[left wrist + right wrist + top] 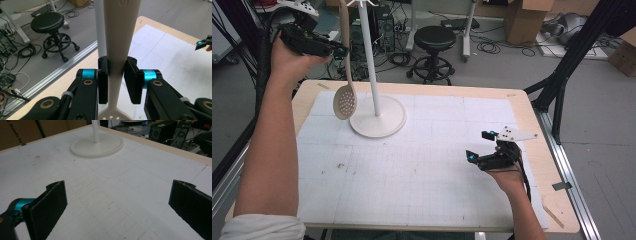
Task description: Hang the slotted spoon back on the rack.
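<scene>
Grey floor is spreading out behind the wooden counter [532, 117], and a round black stool [434, 42] is standing on it among loose black cables. On the counter a big white paper sheet with thin grid lines [422, 165] is lying flat. Near the far left part of the sheet, a white stand with a round flat base and a thin upright pole [377, 117] is standing. The left hand-held gripper [343, 51] is being held high in the air, just left of the pole. It is squeezing the long handle of a cream plastic spoon with small holes in its round bowl [345, 102]. In the left gripper view, the two black pads [103, 75] are pressing on both sides of the handle. The spoon is hanging straight down with its bowl at the bottom, above the sheet and just beside the base of the stand. I cannot tell if the bowl is touching the base. The right hand-held gripper [480, 145] is sitting low over the right side of the sheet, well apart from the spoon. Its jaws are standing wide apart with only the paper between them.
</scene>
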{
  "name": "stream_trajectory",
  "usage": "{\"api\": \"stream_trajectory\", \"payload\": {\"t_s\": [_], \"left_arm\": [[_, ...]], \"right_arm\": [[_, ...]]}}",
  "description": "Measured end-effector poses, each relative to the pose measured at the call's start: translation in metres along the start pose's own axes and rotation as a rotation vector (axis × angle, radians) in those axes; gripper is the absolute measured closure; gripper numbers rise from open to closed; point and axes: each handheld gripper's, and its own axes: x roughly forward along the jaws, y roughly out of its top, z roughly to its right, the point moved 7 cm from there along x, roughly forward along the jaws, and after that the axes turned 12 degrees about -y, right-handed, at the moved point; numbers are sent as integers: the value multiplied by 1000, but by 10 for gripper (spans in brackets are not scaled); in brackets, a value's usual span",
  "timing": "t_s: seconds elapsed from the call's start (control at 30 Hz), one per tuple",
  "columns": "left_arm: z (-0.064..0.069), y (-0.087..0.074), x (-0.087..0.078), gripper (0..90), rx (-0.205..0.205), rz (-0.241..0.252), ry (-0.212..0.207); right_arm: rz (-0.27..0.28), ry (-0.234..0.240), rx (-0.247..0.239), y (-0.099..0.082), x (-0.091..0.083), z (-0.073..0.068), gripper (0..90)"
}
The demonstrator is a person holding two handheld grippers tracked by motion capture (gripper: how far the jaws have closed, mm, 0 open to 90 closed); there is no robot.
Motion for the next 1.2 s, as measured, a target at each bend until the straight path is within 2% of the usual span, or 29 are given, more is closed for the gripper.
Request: {"api": "stream_trajectory", "payload": {"t_s": [0.37,0.8,0.83,0.9,0.97,1.03,1.1,1.13,1.2], "left_arm": [[-10,-2,-1,744,-13,3,9],[-14,0,8,736,-26,9,13],[-14,1,7,725,-35,21,15],[-12,1,6,654,-44,54,-9],[-12,-2,6,623,-48,43,4],[-10,-5,5,607,-46,38,-3],[-7,-6,2,592,-44,68,-16],[-5,-7,1,590,-44,74,-32],[-3,-11,-1,588,-37,75,-33]], "right_arm": [[-11,-1,-6,-2,2,0,5],[-8,-1,-8,-2,1,0,5],[-8,0,-9,-2,1,0,5],[-7,0,-7,-2,1,0,5],[-2,-1,-7,-1,0,0,5],[-3,0,-4,-1,-1,0,5],[-2,0,-6,-1,-1,-1,5],[-2,0,-8,-1,-1,-1,5],[2,0,-11,0,-1,-2,5]]}}
